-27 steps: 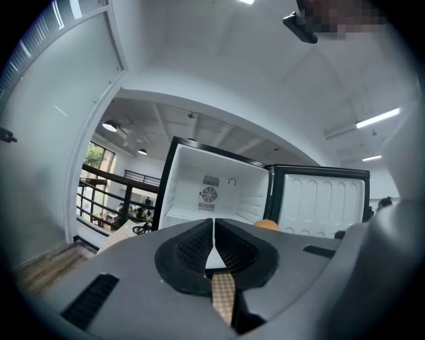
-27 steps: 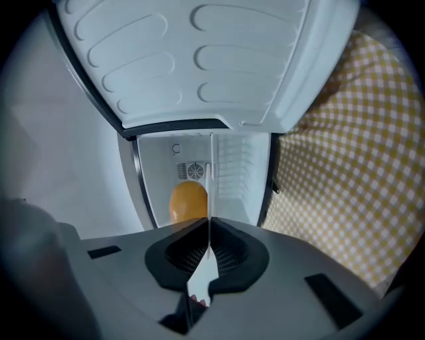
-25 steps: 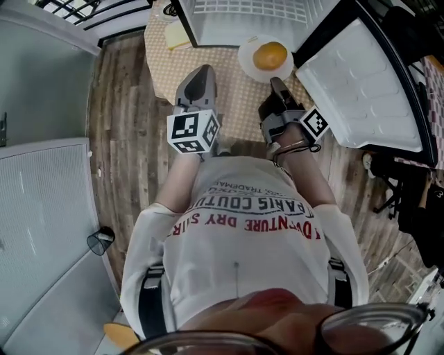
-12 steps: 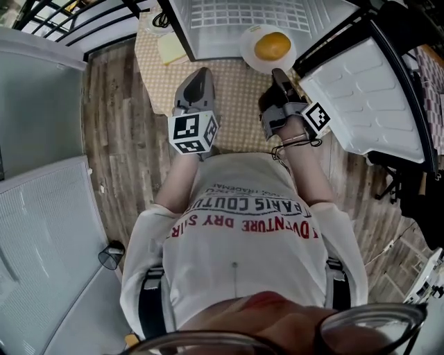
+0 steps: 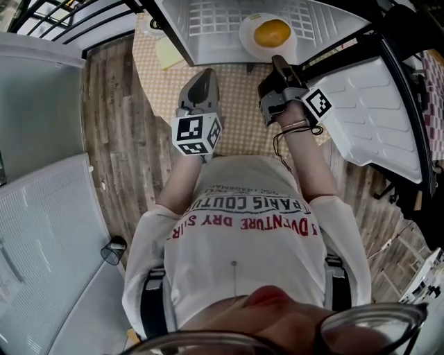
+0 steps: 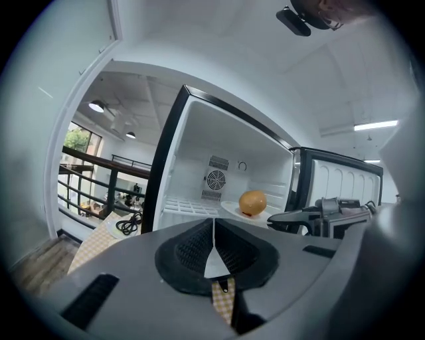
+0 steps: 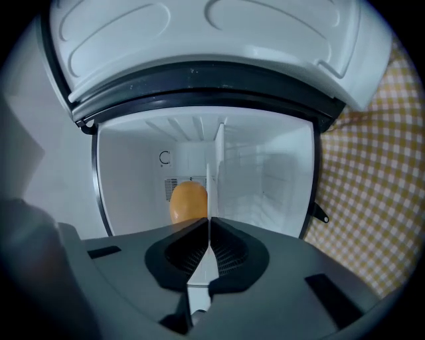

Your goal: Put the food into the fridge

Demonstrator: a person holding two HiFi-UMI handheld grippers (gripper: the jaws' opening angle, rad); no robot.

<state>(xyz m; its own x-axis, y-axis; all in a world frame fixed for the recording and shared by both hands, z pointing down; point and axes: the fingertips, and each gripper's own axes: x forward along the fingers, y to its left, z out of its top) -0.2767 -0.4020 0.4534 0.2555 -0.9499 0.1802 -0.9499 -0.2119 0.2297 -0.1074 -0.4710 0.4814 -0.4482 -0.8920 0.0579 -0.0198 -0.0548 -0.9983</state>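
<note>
Task approx. half done, going by how things lay.

The fridge stood open at the top centre of the head view, on the checked bench, w/ its door swung wide toward the right edge. So opening was done & access was clear.

The right claw, upper centre-right, was closed on the near rim of the plate. In the right gripper view the rim ran as a thin white line straight between the pressed jaws. The left claw, just left of centre, was closed too but empty, w/ nothing between its jaws, & it hung over the bench outside the fridge.

The plate was past the fridge's front edge, inside the opening at top centre, at about the level of the wire shelf. Couldn't tell if it rested on the shelf or was held just above it. The food, a round orange item, sat on the plate, so it was inside the fridge but not let go of.

Left to do, as I judged it: set the plate down on the shelf, release the rim, draw the right claw out, then shut the door.
</note>
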